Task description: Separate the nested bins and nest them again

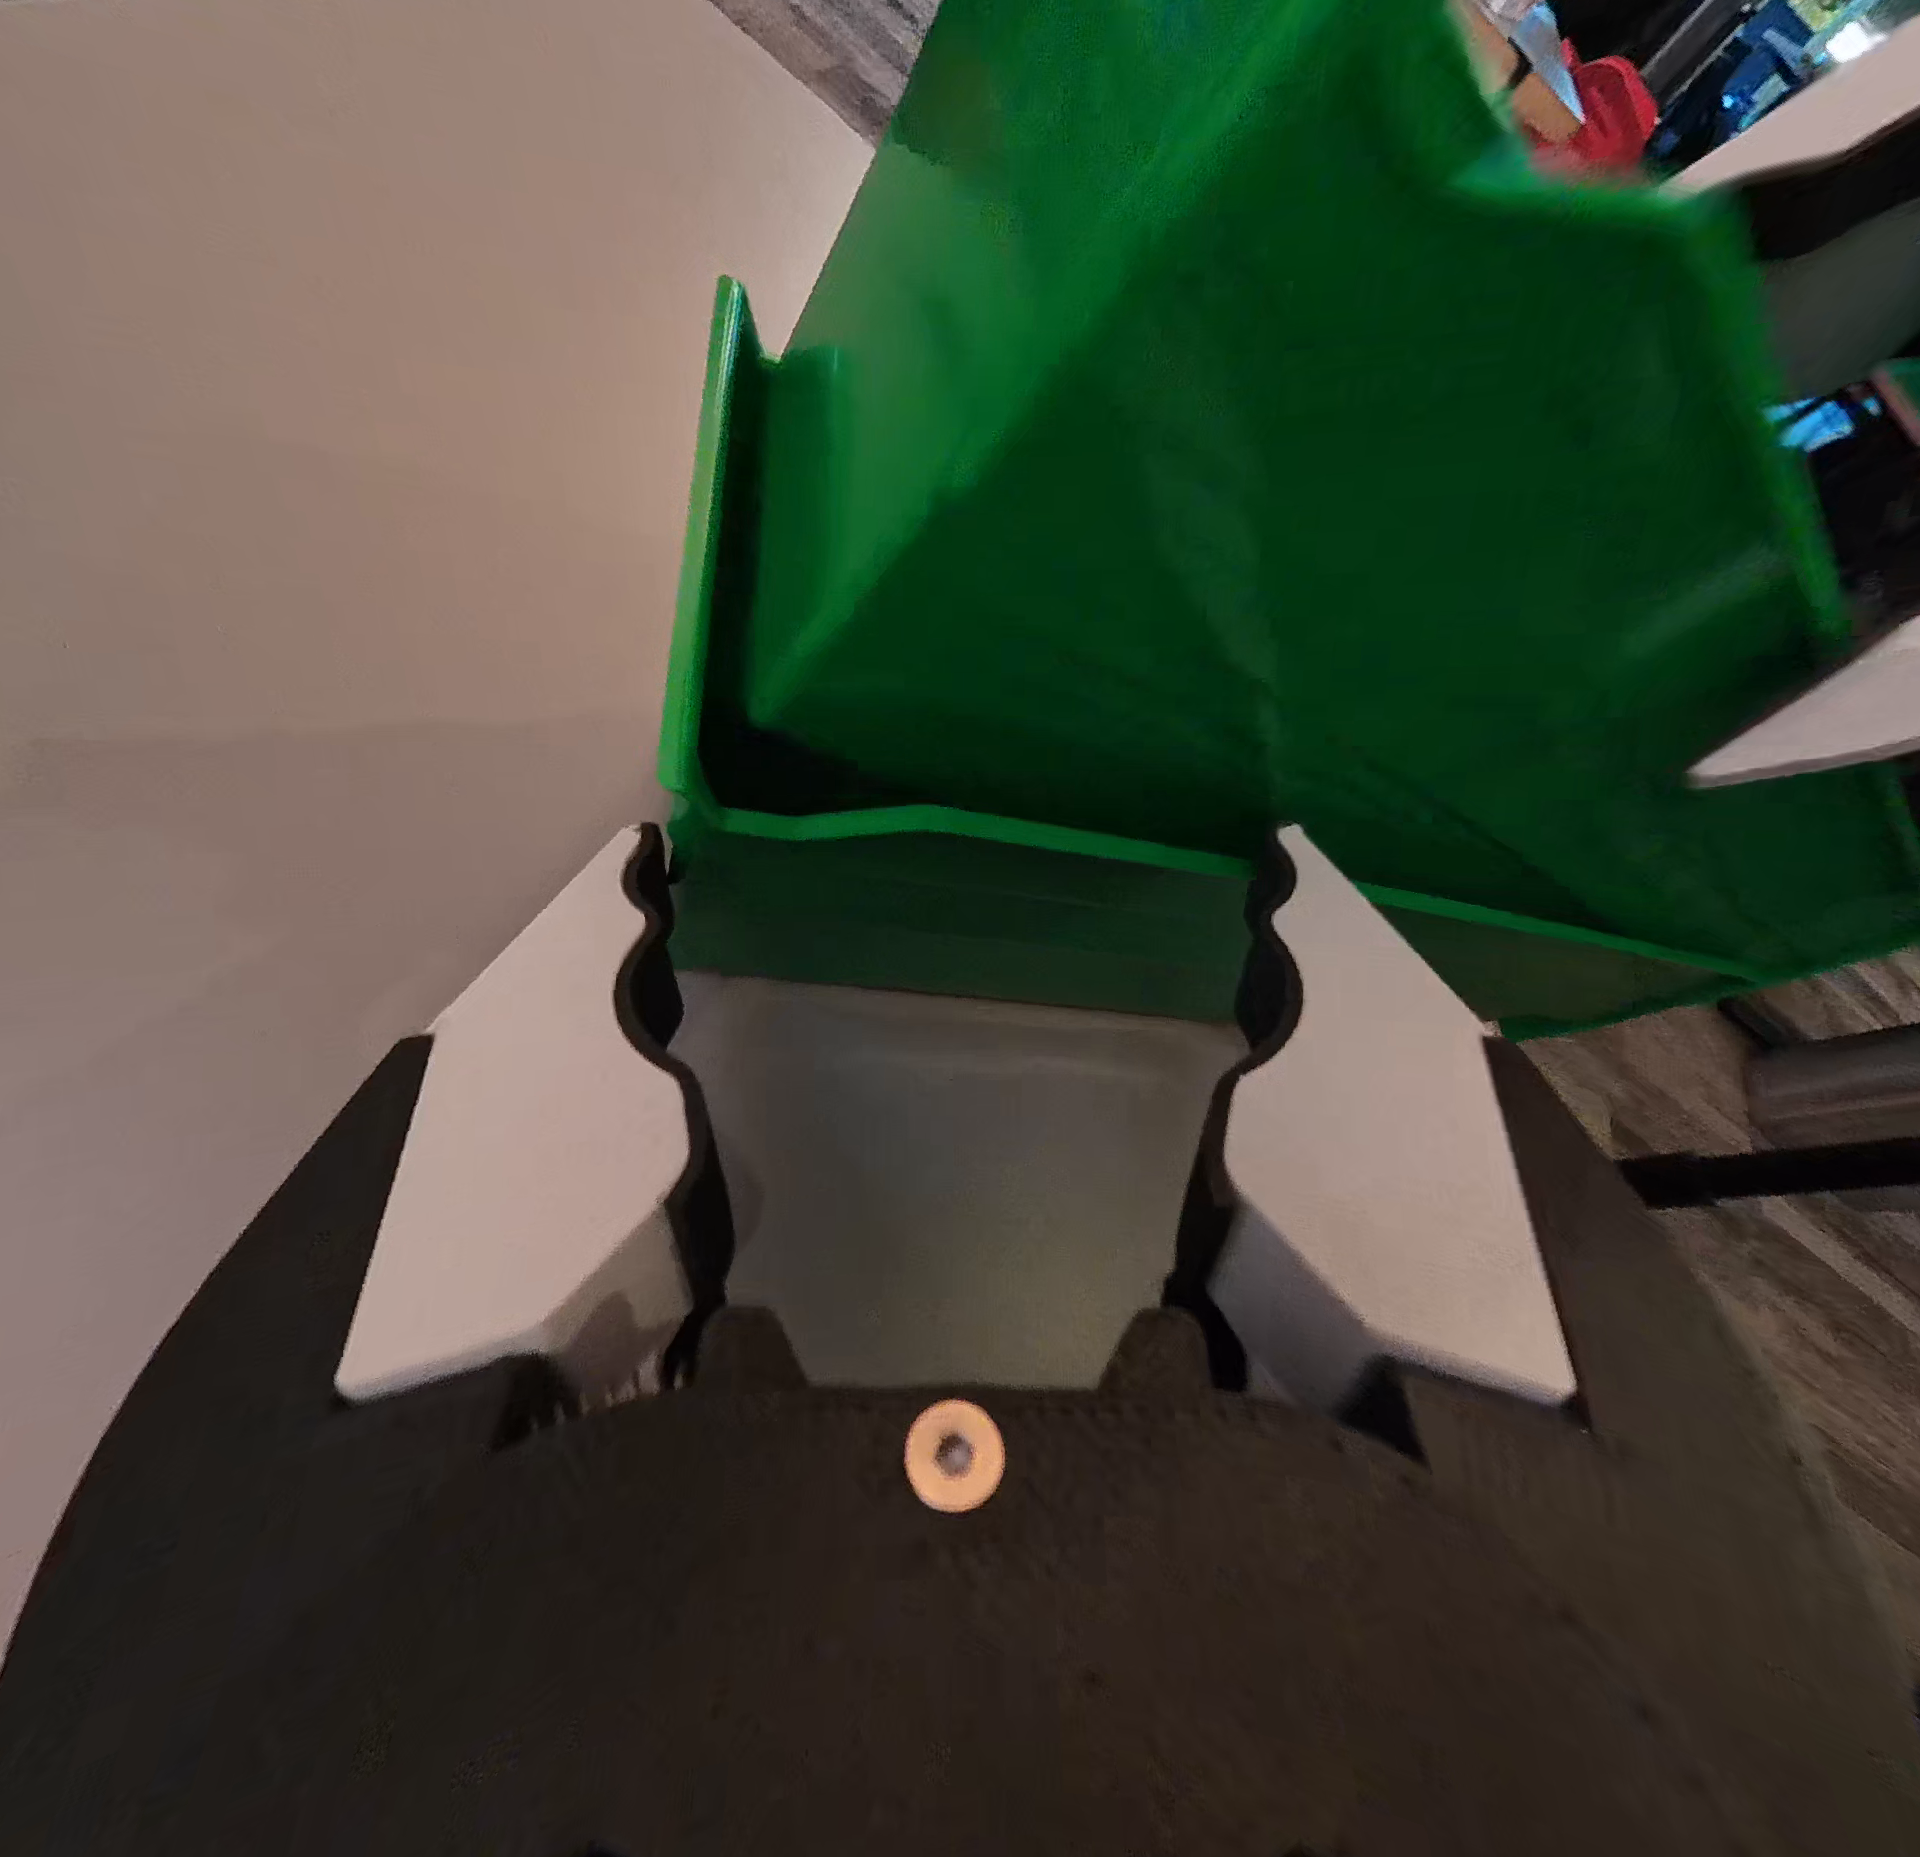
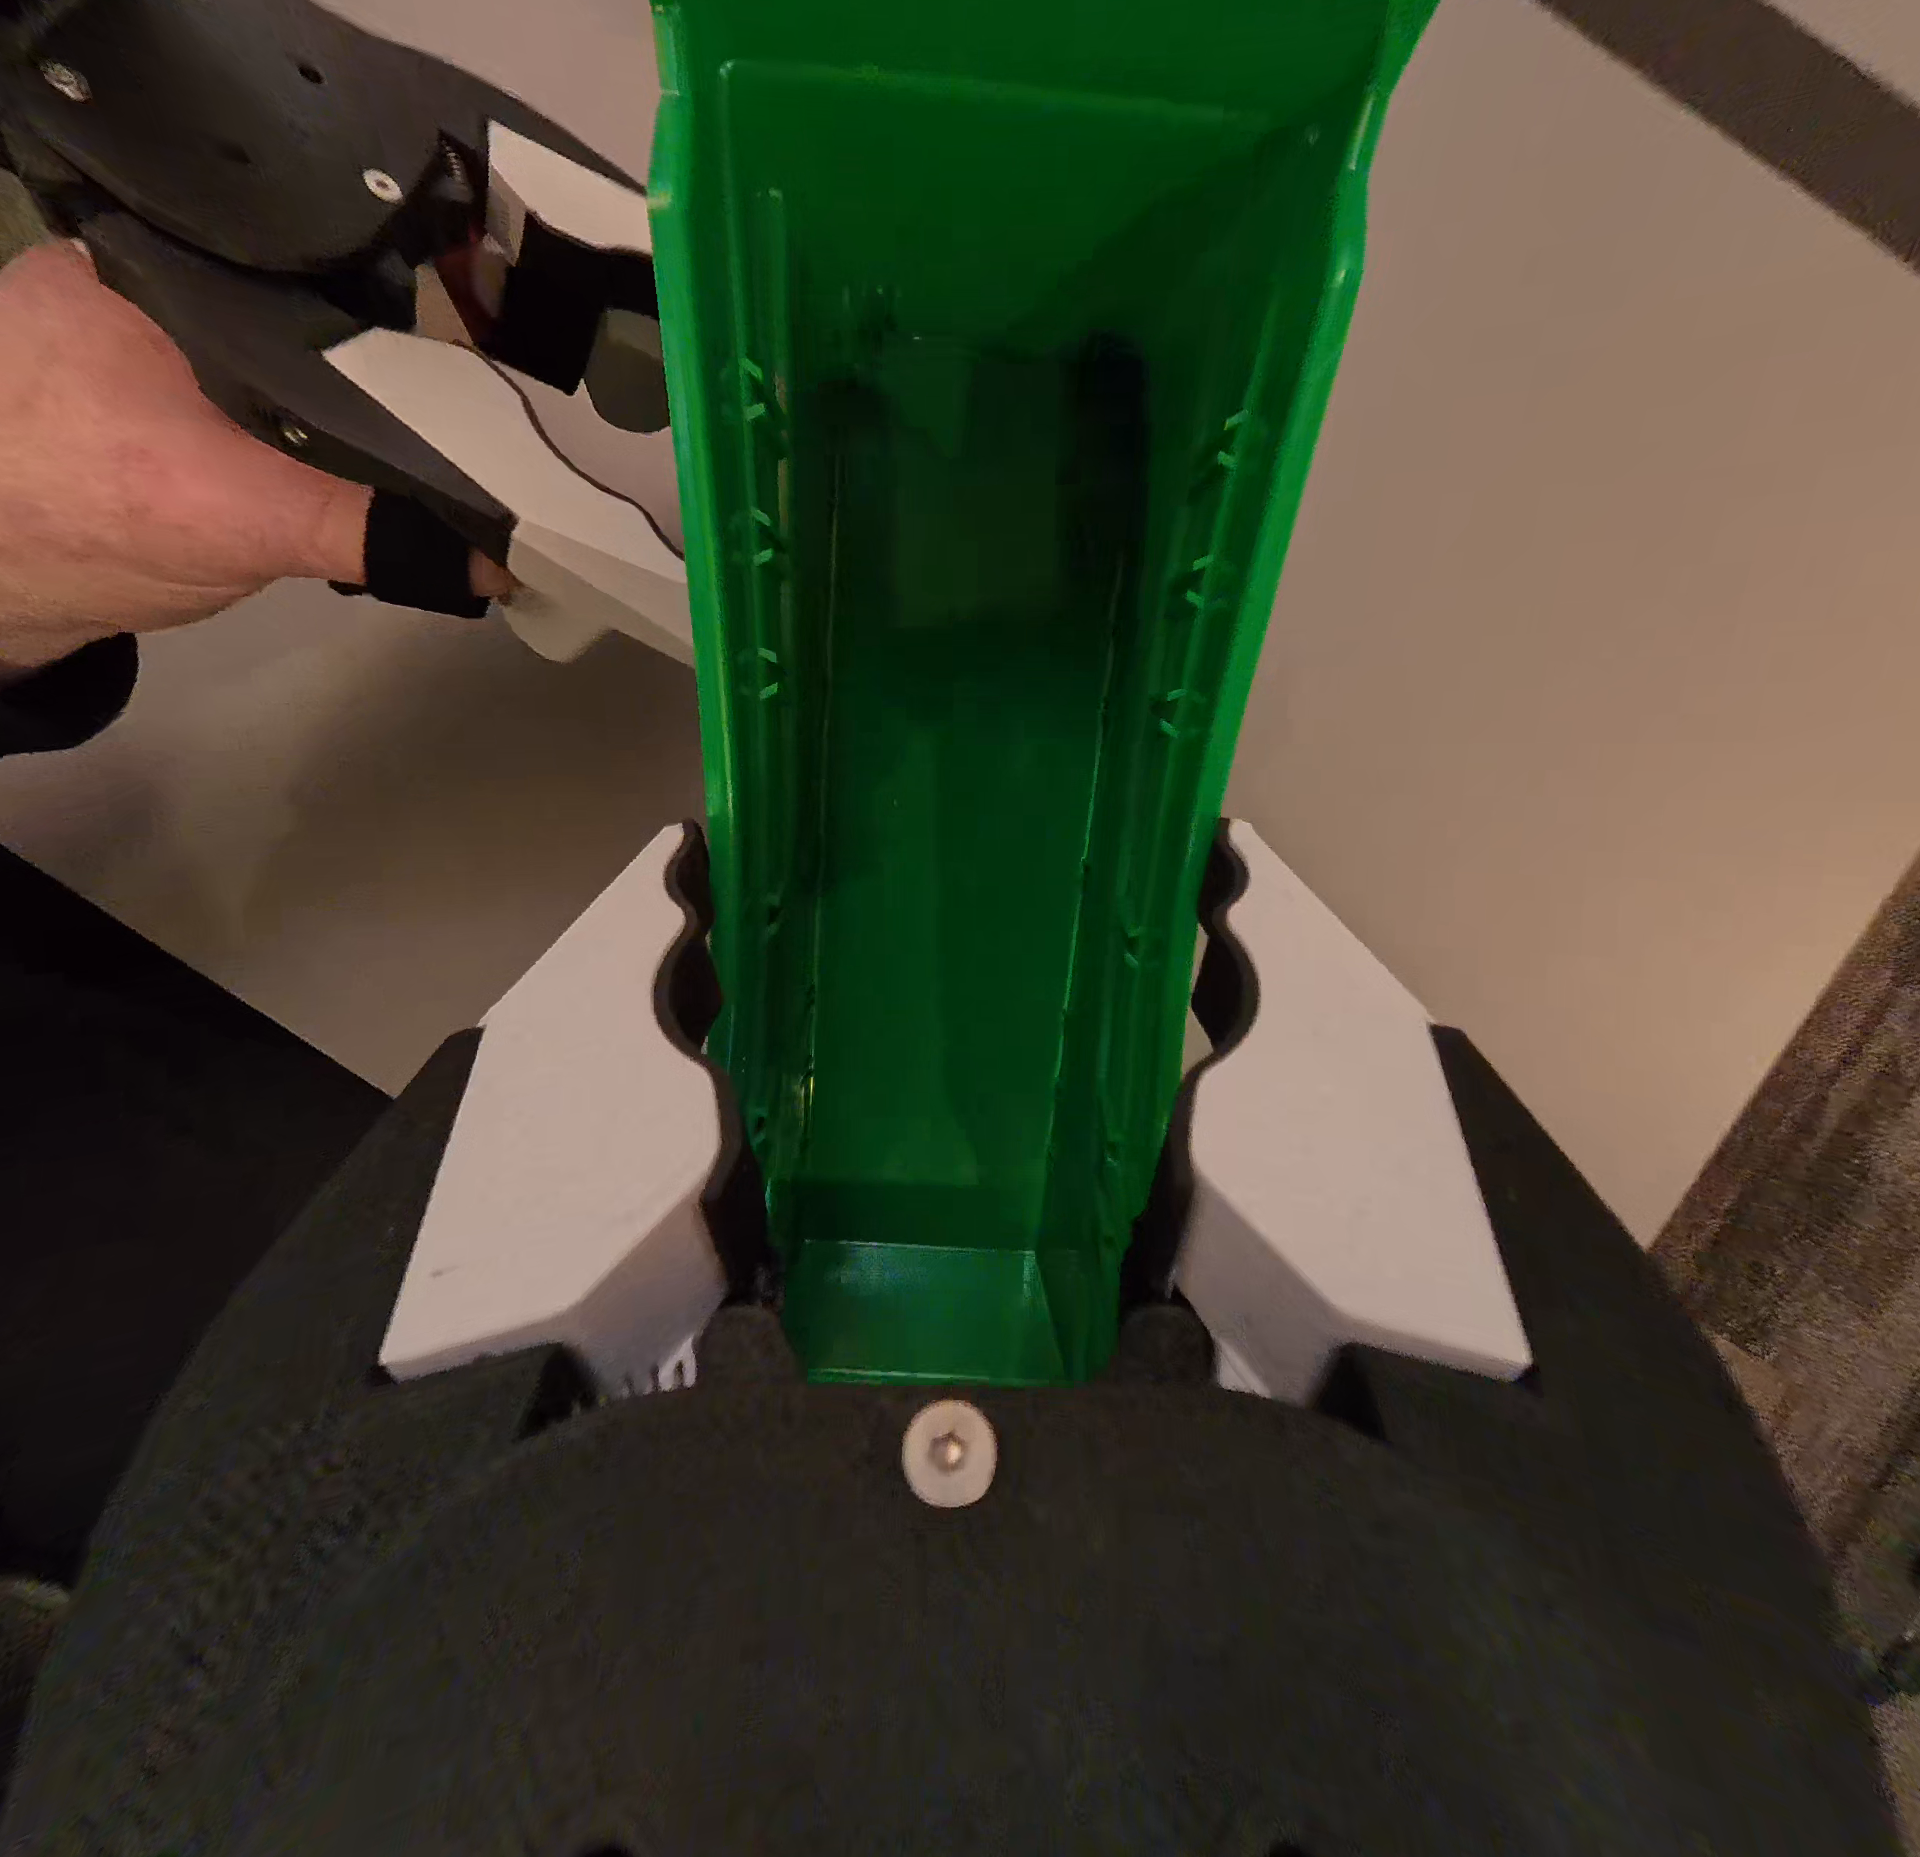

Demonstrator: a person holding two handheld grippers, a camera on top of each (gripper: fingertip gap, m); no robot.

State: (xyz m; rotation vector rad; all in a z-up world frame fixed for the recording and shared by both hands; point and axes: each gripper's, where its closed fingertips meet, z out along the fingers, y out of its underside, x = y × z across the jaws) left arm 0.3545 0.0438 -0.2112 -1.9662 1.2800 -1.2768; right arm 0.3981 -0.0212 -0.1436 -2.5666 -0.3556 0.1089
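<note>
Two glossy green bins sit partly nested over the pale worktop [image 2: 1558,560], the upper bin [image 1: 1247,405] tilted out of the lower bin [image 1: 935,924]. The right claw [image 2: 961,976] is clamped across the upper bin's narrow end, reaching along its open ribbed interior. The left claw [image 1: 961,924], held in a person's hand [image 2: 135,477], is closed on the lower bin's end wall.

No writing, label, brand mark or number can be read in either view. The glossy green plastic bins [image 2: 997,664] carry only moulded ribs and ridges, and the far background of the left wrist view is too blurred to show signs.
</note>
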